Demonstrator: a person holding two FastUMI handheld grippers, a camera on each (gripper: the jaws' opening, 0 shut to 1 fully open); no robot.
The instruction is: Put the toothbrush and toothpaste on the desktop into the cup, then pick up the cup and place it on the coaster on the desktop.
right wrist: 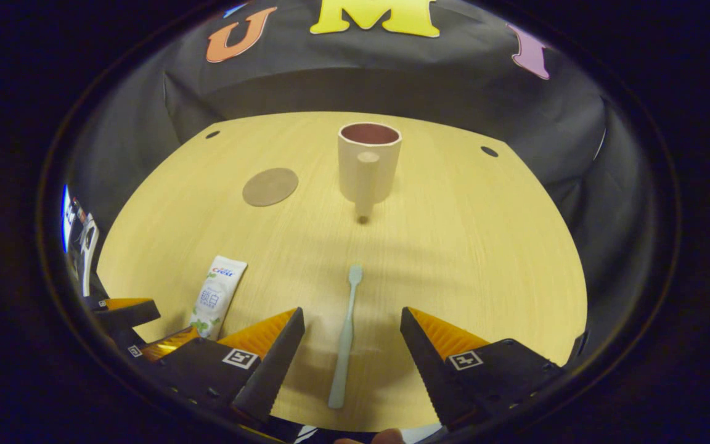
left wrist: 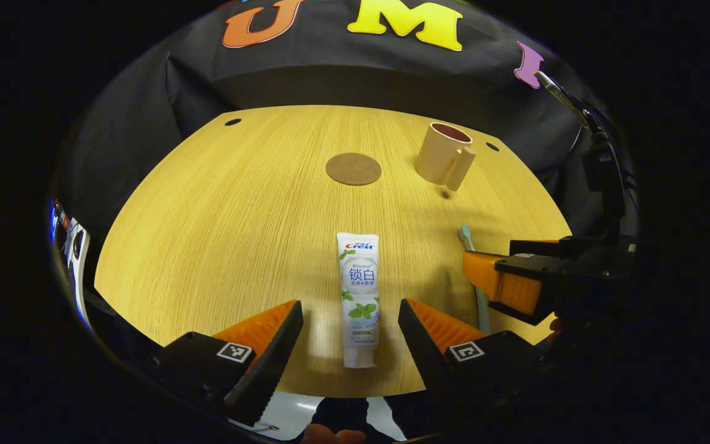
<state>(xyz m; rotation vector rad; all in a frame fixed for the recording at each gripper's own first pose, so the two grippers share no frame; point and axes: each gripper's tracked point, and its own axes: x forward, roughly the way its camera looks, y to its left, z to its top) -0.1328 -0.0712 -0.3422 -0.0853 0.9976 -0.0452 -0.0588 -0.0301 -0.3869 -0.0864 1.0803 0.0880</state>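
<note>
A white toothpaste tube [left wrist: 359, 296] lies flat on the wooden desktop [left wrist: 256, 216], between the spread fingers of my left gripper [left wrist: 350, 320], which is open and hovers over it. A pale green toothbrush [right wrist: 346, 333] lies lengthwise between the fingers of my right gripper [right wrist: 352, 330], also open. The beige cup [right wrist: 367, 161] stands upright at the far middle, handle facing me. A round brown coaster [right wrist: 270, 186] lies to its left. In the left gripper view the cup [left wrist: 444, 155] is right of the coaster [left wrist: 353, 168], and the right gripper [left wrist: 515, 280] partly hides the toothbrush [left wrist: 467, 237].
The toothpaste [right wrist: 217, 297] and the left gripper [right wrist: 130, 320] sit at the lower left of the right gripper view. Small dark holes [right wrist: 489, 151] mark the desktop's far corners. Black cloth walls the booth behind. A hand [left wrist: 330, 435] shows at the bottom edge.
</note>
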